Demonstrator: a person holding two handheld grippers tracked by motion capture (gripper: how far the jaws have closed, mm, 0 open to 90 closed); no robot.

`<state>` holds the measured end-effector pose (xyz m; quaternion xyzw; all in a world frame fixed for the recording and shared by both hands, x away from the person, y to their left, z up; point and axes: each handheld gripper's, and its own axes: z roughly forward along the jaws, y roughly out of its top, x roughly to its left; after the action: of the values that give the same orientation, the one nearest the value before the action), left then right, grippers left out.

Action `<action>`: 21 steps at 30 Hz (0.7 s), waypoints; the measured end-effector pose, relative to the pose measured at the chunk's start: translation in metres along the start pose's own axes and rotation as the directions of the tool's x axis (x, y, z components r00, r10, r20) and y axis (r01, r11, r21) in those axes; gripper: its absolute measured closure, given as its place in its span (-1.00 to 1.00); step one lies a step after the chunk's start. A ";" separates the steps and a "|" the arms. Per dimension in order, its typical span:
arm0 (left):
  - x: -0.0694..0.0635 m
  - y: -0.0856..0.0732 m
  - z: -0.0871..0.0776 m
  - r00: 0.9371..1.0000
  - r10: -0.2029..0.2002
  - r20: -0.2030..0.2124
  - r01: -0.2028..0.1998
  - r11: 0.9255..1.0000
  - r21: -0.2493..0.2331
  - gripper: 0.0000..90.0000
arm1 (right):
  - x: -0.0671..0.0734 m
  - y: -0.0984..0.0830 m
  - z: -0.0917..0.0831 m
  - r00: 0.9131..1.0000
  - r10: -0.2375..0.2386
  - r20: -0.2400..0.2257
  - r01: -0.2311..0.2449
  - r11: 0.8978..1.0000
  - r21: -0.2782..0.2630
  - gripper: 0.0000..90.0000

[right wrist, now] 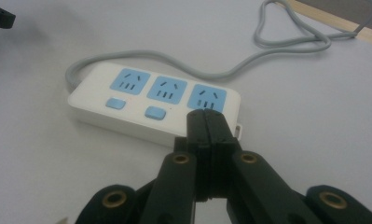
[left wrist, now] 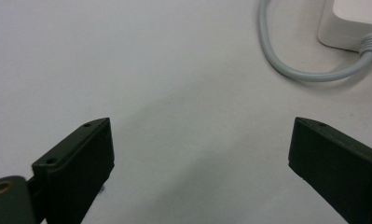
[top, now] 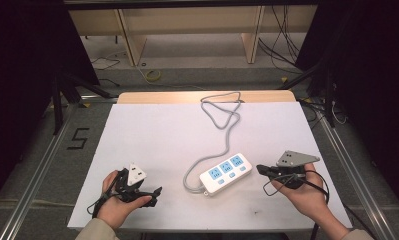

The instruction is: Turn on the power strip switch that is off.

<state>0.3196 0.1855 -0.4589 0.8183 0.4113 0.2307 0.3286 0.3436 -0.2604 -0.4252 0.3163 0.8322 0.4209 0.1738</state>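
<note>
A white power strip [top: 225, 173] with three blue sockets lies near the front middle of the white table; its grey cable [top: 222, 125] loops toward the far edge. My left gripper [top: 154, 192] rests at the front left, its jaws wide apart over bare table [left wrist: 197, 154], with the strip's cable end [left wrist: 295, 70] ahead to the right. My right gripper [top: 261, 170] sits just right of the strip, jaws pressed together with nothing between them [right wrist: 206, 122]. In the right gripper view the strip [right wrist: 151, 100] lies directly ahead of the tips.
The white table [top: 162, 135] has a wooden strip along its far edge. Metal frame rails run down both sides. Loose cables and wooden furniture legs stand on the floor beyond the table.
</note>
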 end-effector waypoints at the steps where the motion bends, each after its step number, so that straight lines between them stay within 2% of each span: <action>1: 0.000 0.000 0.000 1.000 0.001 0.000 -0.001 1.000 0.000 -0.86 | 0.000 0.000 0.001 1.000 0.000 -0.004 0.000 1.000 0.001 1.00; 21: -0.001 0.001 0.000 1.000 0.007 -0.002 -0.007 1.000 -0.003 -0.86 | 0.008 0.011 0.015 0.999 -0.017 -0.035 0.017 1.000 0.018 1.00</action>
<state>0.3194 0.1841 -0.4586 0.8190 0.4085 0.2331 0.3287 0.3502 -0.2420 -0.4253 0.3035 0.8415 0.4174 0.1602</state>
